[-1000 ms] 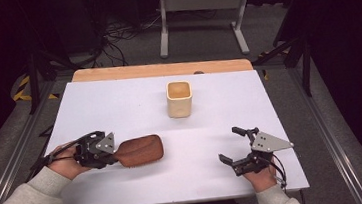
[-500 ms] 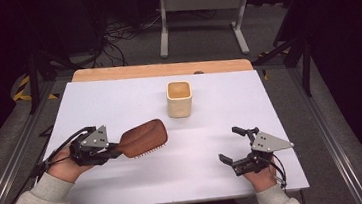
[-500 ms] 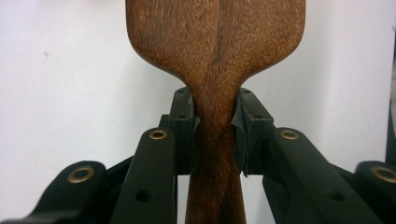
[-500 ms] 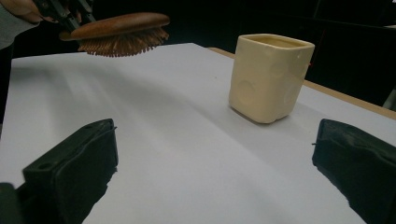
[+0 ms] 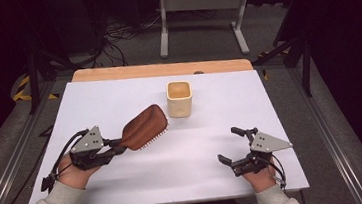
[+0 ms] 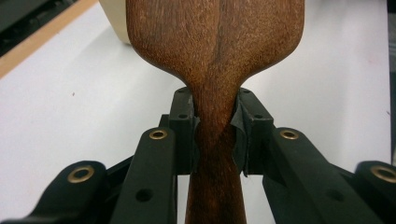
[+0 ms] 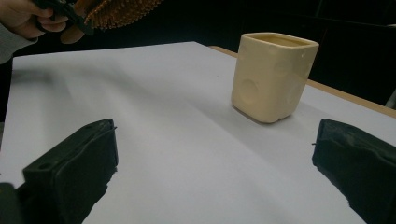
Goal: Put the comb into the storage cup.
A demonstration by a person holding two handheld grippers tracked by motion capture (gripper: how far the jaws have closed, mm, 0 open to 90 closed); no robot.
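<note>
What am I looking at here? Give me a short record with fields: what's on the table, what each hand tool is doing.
Table: white table top, wooden strip along its far edge
Hairbrush: wooden hairbrush, lifted off the table, bristles facing down
Cup: cream square cup, upright, beyond the brush head
Left gripper: left gripper clamped on the brush's handle
Right gripper: right gripper with jaws wide apart, holding nothing, low over the table's near right part
</note>
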